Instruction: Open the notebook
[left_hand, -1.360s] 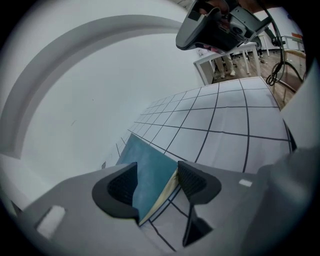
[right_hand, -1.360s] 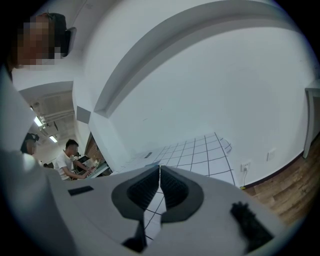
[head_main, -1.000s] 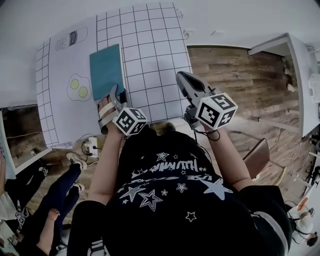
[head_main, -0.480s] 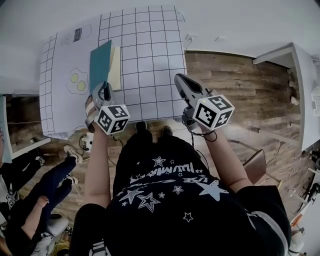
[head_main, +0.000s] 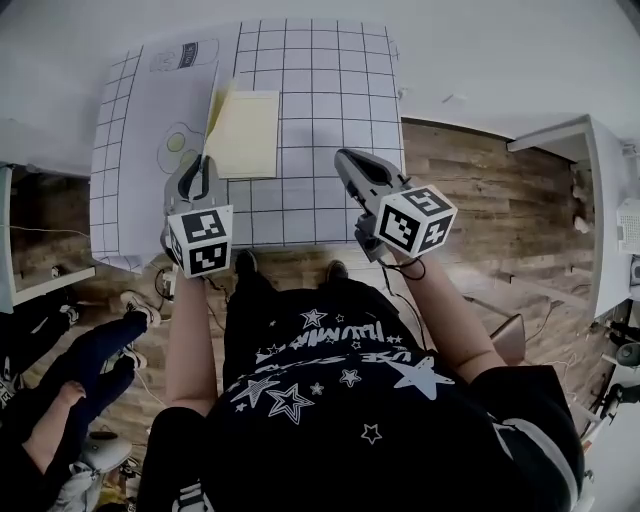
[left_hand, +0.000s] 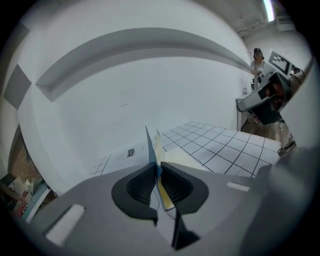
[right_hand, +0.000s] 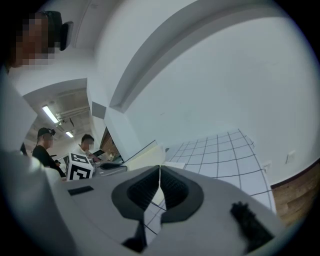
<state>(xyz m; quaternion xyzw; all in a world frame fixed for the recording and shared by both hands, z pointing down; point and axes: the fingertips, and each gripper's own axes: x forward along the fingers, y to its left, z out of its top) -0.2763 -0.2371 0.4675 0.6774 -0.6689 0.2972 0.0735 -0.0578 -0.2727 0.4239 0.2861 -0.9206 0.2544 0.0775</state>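
The notebook lies on the white gridded mat, its pale yellow page showing. Its teal cover stands nearly upright along the left side, seen edge-on. My left gripper is shut on the cover's near edge. In the left gripper view the blue cover rises from between the pads of my left gripper, with a yellow sheet beside it. My right gripper hovers right of the notebook, shut and empty. In the right gripper view its jaws meet, and the notebook lies ahead to the left.
A fried-egg drawing and a bottle drawing are printed on the mat's left part. The table's front edge runs just behind both grippers. Wooden floor and a white desk are to the right. Another person's legs are at lower left.
The left gripper closed on the teal cover's near edge and raised it, swinging it from flat to upright and baring the yellow pages. The right gripper shifted a little to the left.
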